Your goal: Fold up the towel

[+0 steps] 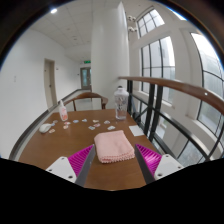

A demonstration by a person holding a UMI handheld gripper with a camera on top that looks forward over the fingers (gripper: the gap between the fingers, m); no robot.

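A pink towel (113,146) lies folded into a thick rectangle on the brown wooden table (60,138). My gripper (113,162) is over the table's near end, with the towel between and just ahead of its fingers. The fingers (78,160) with magenta pads stand wide apart, one at each side of the towel, with a gap on both sides. The gripper is open and holds nothing.
A clear jar (121,102) and a small bottle with a pink label (63,111) stand at the table's far end, with several small items (97,124) scattered between. A white paper (137,130) lies at the right edge. A wooden railing (170,90) and windows run along the right.
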